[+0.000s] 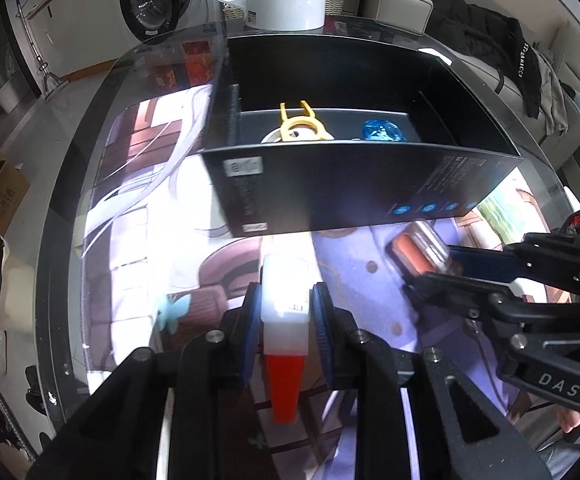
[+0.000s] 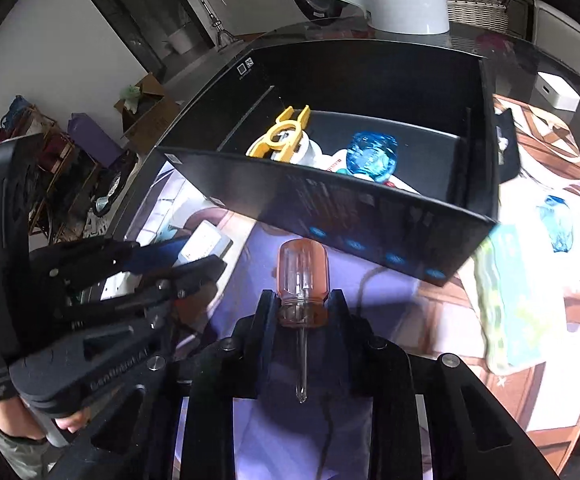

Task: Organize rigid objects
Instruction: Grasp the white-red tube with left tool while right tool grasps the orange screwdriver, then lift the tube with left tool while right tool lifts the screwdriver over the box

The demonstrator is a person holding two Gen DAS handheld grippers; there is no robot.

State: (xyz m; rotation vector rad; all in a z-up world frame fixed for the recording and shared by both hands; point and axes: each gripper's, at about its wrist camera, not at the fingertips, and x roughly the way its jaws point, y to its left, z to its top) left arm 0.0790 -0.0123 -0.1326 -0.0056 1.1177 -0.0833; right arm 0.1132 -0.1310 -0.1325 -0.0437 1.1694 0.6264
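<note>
The left gripper [image 1: 284, 312] is seen clamped on a white glue bottle with a red cap [image 1: 285, 320], its blue pads [image 1: 322, 316] pressed on the body. The right gripper [image 2: 303, 304] is closed on a stubby screwdriver [image 2: 302, 276], held at the neck of its orange clear handle, the shaft pointing back toward the camera. Both things are held just in front of the black box [image 2: 370, 216], over the printed mat [image 1: 150, 200].

Both are judged light and stiff. The bottle's smooth plastic may slip, so a grip across the flat body seems best; the screwdriver is best taken at the handle, not the thin shaft.

Inside the box, one yellow plastic clip [image 2: 280, 136] and one blue faceted piece [image 2: 372, 156] are counted, on white items that cannot be counted. A second blue piece [image 2: 556, 222] and one green packet [image 2: 510, 300] lie outside.
</note>
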